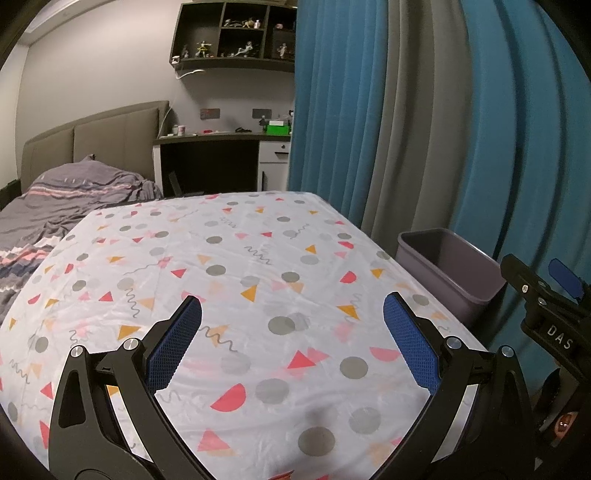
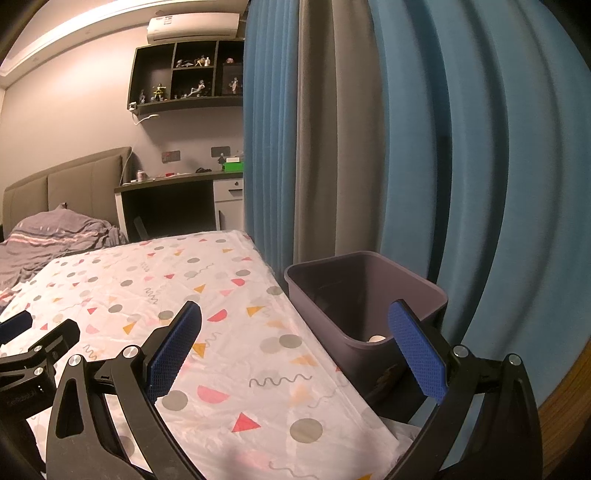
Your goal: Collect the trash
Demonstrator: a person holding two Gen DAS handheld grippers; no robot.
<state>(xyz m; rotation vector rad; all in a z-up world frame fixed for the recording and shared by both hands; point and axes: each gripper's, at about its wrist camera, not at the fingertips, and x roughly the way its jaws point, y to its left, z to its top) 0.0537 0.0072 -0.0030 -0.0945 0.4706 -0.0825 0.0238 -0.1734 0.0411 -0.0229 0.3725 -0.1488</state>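
A grey-purple plastic bin (image 2: 365, 295) stands on the floor at the right side of the table; it also shows in the left wrist view (image 1: 448, 269). A pale round item (image 2: 377, 338) lies at its bottom. My left gripper (image 1: 291, 306) is open and empty above the table with the patterned cloth (image 1: 240, 266). My right gripper (image 2: 293, 314) is open and empty, its jaws spanning the table's right edge and the bin's near rim. The right gripper shows at the right edge of the left wrist view (image 1: 546, 314), the left one at the left edge of the right wrist view (image 2: 33, 354). I see no loose trash on the cloth.
Blue and grey curtains (image 2: 424, 147) hang right behind the bin. A bed with a grey striped duvet (image 1: 62, 199) lies left of the table. A dark desk (image 1: 210, 155) and wall shelves with figurines (image 1: 236, 33) stand at the far wall.
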